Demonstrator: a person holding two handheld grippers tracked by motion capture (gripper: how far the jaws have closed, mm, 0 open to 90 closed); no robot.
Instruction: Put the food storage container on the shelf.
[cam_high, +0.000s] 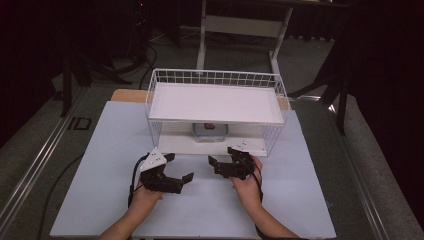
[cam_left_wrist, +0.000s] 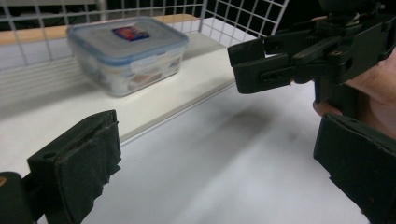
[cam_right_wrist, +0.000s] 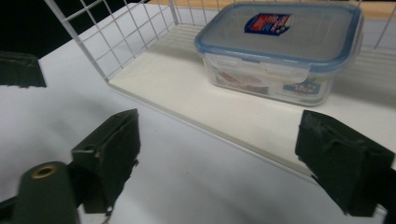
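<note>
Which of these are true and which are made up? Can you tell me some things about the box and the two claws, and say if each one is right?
1. The plastic box sits on the bottom shelf of the wire rack. True.
2. The box has no lid. False: a clear lid with a blue rim is on it.
3. The right gripper is squeezing the box. False: its jaws stand wide apart with nothing between them, and the box is farther back on the shelf.
4. The left gripper is open and holds nothing. True.
5. The top shelf of the rack is piled with boxes. False: nothing lies on it.
</note>
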